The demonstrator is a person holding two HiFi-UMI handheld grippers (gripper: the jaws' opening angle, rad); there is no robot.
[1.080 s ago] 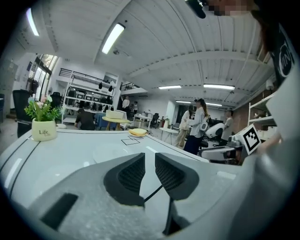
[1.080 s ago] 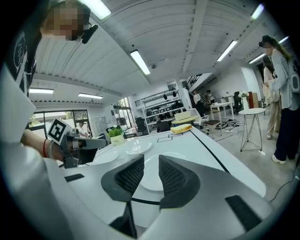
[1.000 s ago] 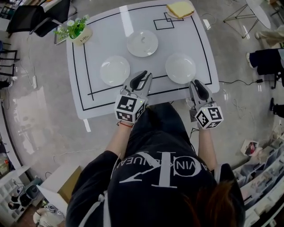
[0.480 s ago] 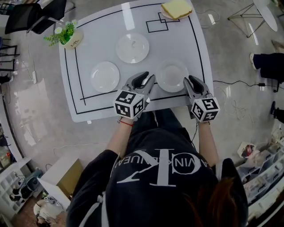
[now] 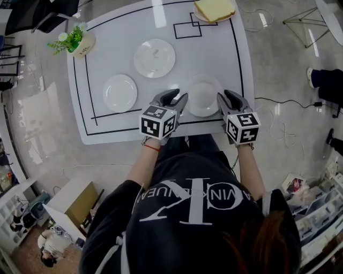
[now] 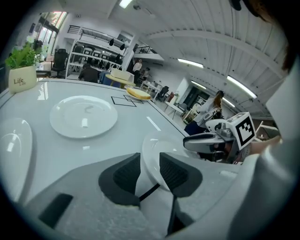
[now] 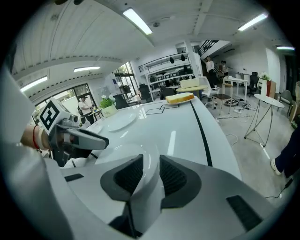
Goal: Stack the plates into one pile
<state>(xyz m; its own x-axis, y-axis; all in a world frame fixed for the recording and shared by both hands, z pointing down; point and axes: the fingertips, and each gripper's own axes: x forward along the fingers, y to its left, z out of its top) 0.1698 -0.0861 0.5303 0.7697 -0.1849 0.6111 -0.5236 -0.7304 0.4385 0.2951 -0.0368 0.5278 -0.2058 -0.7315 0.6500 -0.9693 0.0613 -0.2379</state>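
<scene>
Three white plates lie on the white table (image 5: 107, 131): a left plate (image 5: 120, 92), a far plate (image 5: 154, 58) and a near plate (image 5: 202, 95). My left gripper (image 5: 176, 98) is at the near plate's left rim and my right gripper (image 5: 229, 96) at its right rim. In the left gripper view the near plate's (image 6: 168, 143) rim lies between the left gripper's (image 6: 150, 161) pads with a gap showing. In the right gripper view the rim (image 7: 122, 154) runs between the right gripper's (image 7: 150, 166) pads. Both pairs of jaws have just been opening.
A potted plant (image 5: 72, 40) stands at the table's far left corner and a yellow slab on a plate (image 5: 214, 9) at the far right. Black lines mark the tabletop. Chairs stand beyond the far left corner. A person's shoes show on the floor at right.
Both grippers have moved forward and down from the table's near edge to the near plate, one at each side. Their jaws stand wider than before.
</scene>
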